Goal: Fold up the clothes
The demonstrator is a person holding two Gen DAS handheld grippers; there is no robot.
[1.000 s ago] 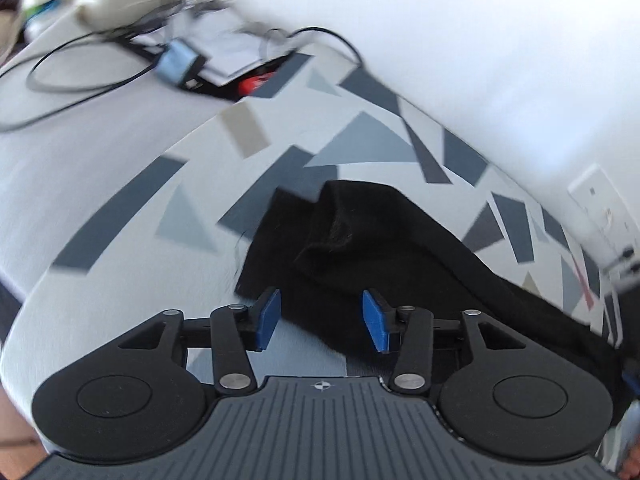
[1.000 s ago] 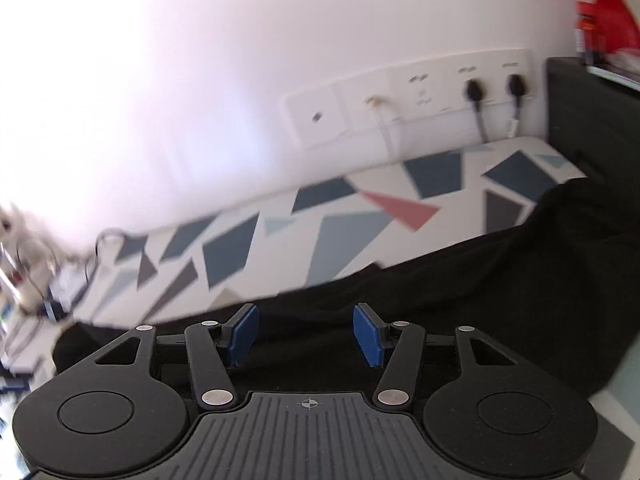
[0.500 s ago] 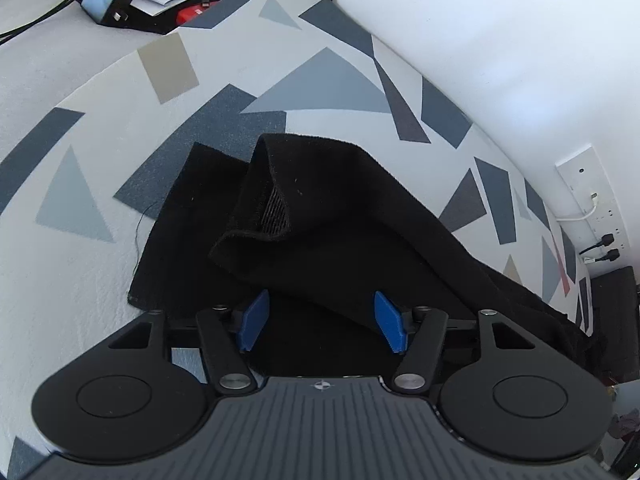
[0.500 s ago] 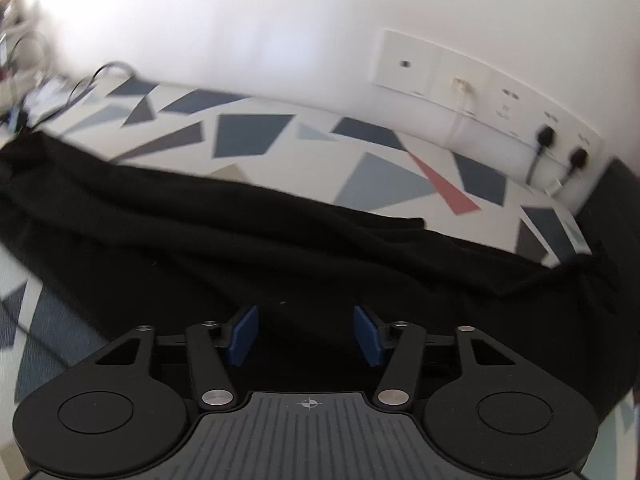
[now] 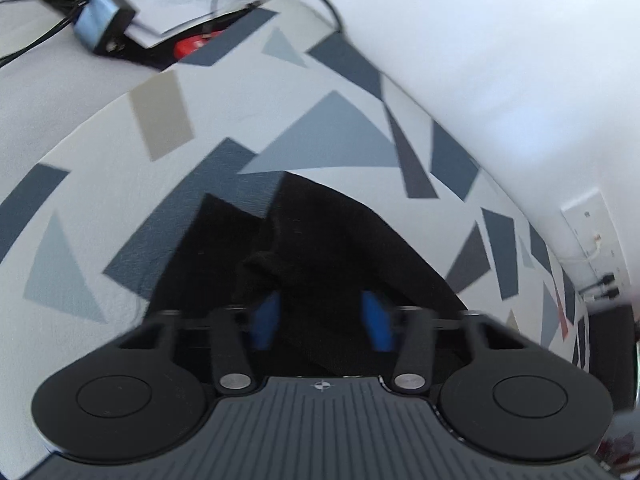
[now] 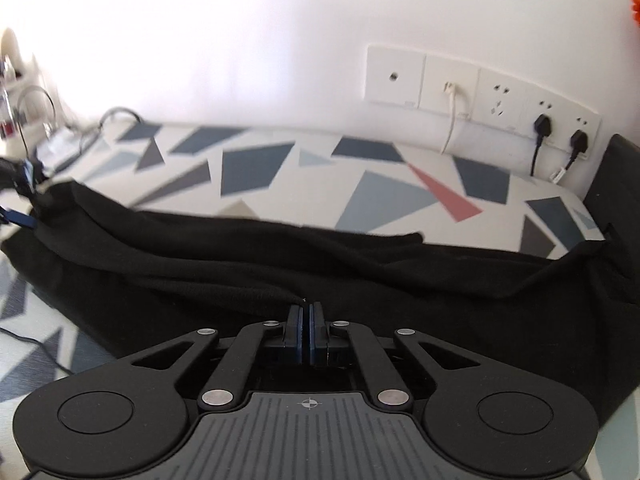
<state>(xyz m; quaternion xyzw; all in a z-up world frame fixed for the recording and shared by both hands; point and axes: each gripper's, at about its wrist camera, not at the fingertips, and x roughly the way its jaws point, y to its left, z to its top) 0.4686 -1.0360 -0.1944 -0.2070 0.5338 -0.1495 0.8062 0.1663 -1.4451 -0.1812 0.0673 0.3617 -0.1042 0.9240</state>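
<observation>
A black garment (image 5: pixel 340 240) lies in a long crumpled band across a white cover with grey and blue shapes (image 5: pixel 328 140). My left gripper (image 5: pixel 320 320) is at its near end. Its blue pads still stand apart and are closing, with a bunched fold of the cloth between them. From the right wrist view the garment (image 6: pixel 360 272) stretches left to that left gripper (image 6: pixel 20 196). My right gripper (image 6: pixel 306 312) is shut, its pads pinched together on a folded edge of the black cloth at the garment's near side.
Wall sockets (image 6: pixel 480 88) with two black plugs and a white cable sit behind the surface. A power strip, a grey adapter (image 5: pixel 104 20) and loose cables lie at the far left end. A dark upright panel (image 6: pixel 616 184) borders the right end.
The right gripper's pads have snapped shut on the garment's edge. The left gripper has slid in over the garment's end, so a cloth fold now sits between its pads.
</observation>
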